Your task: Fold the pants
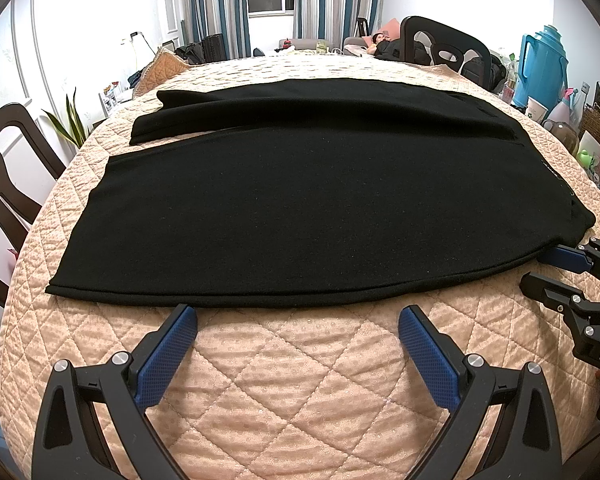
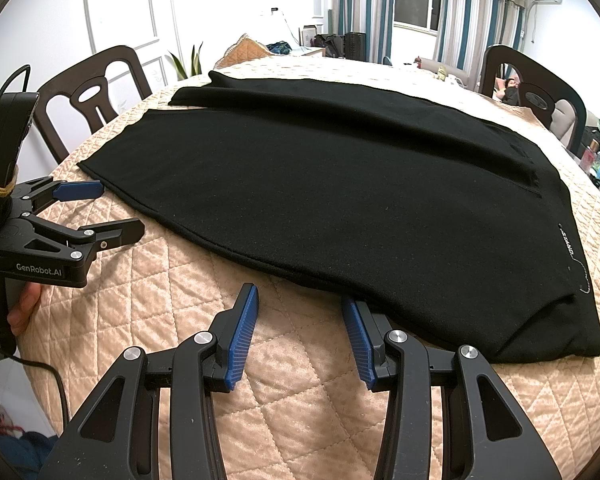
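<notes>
Black pants (image 1: 300,200) lie flat on the quilted table (image 1: 300,380), both legs spread for folding; left gripper (image 1: 298,320) and right gripper (image 2: 300,312), jaws released, sit at the near hem, likely to lift it.

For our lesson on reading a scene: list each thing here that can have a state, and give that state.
black pants: spread flat on the quilted cover, both legs side by side, not yet folded
left gripper: open, at the near hem
right gripper: open, at the near edge by the waist
curtains: drawn apart
</notes>
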Action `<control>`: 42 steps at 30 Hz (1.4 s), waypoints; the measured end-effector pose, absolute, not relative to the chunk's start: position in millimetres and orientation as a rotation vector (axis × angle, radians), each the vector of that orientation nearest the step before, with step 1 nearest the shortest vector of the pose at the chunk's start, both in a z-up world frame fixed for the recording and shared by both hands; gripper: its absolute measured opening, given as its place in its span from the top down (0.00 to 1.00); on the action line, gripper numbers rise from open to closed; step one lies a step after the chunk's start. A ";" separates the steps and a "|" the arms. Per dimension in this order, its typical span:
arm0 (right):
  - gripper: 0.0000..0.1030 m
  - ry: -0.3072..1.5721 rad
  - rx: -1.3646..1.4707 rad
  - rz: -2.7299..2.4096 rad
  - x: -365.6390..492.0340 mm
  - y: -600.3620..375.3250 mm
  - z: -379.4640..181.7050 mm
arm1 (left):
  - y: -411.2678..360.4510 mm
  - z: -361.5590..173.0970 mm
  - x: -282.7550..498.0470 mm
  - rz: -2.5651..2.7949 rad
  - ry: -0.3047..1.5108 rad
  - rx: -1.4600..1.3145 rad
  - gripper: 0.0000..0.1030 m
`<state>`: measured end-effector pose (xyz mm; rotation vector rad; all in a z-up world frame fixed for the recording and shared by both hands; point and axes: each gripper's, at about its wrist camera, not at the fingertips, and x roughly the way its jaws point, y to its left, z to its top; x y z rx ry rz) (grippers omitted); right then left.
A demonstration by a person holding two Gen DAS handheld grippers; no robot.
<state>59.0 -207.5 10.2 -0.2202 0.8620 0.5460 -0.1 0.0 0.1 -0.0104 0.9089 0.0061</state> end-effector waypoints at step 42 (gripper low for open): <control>0.57 0.868 0.355 0.295 72.3 -355.8 8.8 | 59.7 7.8 -0.3 -0.011 0.828 -0.352 0.05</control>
